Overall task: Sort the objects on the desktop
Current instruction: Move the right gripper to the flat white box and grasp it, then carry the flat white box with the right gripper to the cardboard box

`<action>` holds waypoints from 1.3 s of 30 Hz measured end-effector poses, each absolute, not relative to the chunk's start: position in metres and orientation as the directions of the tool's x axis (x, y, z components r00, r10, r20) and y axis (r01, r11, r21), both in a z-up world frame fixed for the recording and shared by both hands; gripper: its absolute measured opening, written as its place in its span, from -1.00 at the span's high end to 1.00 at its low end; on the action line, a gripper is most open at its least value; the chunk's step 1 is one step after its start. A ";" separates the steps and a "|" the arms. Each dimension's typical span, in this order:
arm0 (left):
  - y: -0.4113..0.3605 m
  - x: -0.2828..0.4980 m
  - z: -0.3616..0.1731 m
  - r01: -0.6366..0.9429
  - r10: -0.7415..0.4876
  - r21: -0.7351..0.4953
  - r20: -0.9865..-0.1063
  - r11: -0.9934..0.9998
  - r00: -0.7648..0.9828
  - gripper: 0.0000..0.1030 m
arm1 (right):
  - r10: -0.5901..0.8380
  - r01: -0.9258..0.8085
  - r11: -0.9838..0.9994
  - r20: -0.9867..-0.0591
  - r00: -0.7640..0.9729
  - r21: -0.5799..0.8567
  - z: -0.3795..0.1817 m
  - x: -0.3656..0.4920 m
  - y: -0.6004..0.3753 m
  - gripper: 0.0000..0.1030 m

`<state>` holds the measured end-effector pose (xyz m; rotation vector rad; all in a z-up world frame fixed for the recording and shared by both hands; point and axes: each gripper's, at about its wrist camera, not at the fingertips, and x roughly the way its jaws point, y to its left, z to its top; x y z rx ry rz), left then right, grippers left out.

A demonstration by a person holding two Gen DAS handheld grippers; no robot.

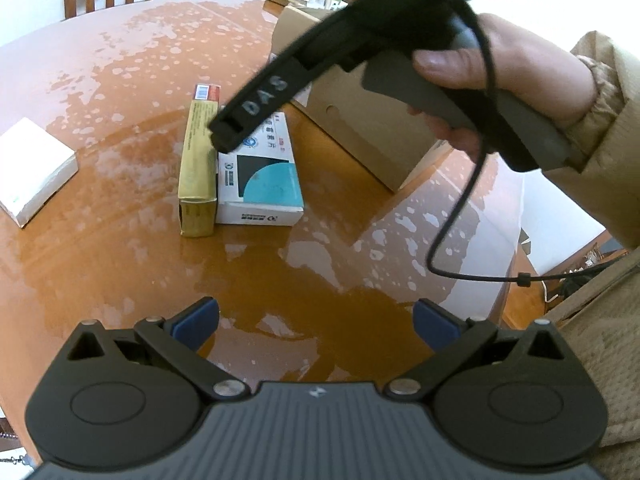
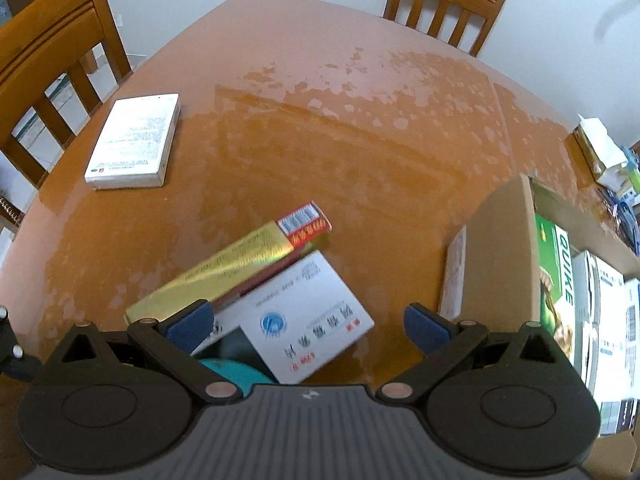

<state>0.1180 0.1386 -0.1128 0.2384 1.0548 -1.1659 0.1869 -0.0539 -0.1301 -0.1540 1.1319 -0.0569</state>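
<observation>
From the left wrist we see our left claw (image 1: 316, 320) spread wide and empty above the wooden desk (image 1: 120, 264). Ahead of it, the gold box (image 1: 198, 168) lies touching the left side of the white-and-teal box (image 1: 262, 180). The right claw's black finger (image 1: 256, 112) hangs over both, gripped by a hand (image 1: 500, 68); a cardboard carton (image 1: 360, 120) stands behind it.

From the right wrist, our right claw (image 2: 306, 324) is also spread, nothing pinched, directly above the white-and-teal box (image 2: 304, 316), the gold box (image 2: 224, 268) still alongside. Only here do we see inside the cardboard carton (image 2: 500, 256): a green package (image 2: 556, 276) and white boxes (image 2: 608, 312). A white booklet-like box (image 2: 134, 142) lies well left.
</observation>
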 end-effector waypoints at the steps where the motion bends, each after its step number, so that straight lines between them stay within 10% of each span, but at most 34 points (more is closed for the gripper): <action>1: 0.139 0.119 -0.113 0.834 -0.634 -0.348 -0.774 0.429 0.003 -0.99 | -0.124 -0.032 0.988 -0.895 0.428 -0.153 -0.130 0.190 -0.053 -1.00; 10: 0.142 0.122 -0.109 0.827 -0.651 -0.351 -0.759 0.439 0.024 -0.99 | -0.102 -0.056 0.988 -0.887 0.450 -0.142 -0.121 0.222 -0.049 -1.00; 19: 0.147 0.125 -0.108 0.804 -0.670 -0.355 -0.739 0.476 0.071 -0.99 | 0.229 -0.205 0.967 -0.871 0.434 0.152 -0.115 0.291 0.020 -1.00; 31: 0.162 0.127 -0.113 0.773 -0.682 -0.373 -0.724 0.514 0.105 -0.99 | 0.165 -0.164 0.980 -0.911 0.377 0.110 -0.166 0.335 0.067 -0.99; 39: 0.163 0.131 -0.112 0.778 -0.688 -0.369 -0.718 0.509 0.109 -0.99 | 0.151 -0.171 0.981 -0.907 0.393 0.089 -0.156 0.332 0.057 -0.47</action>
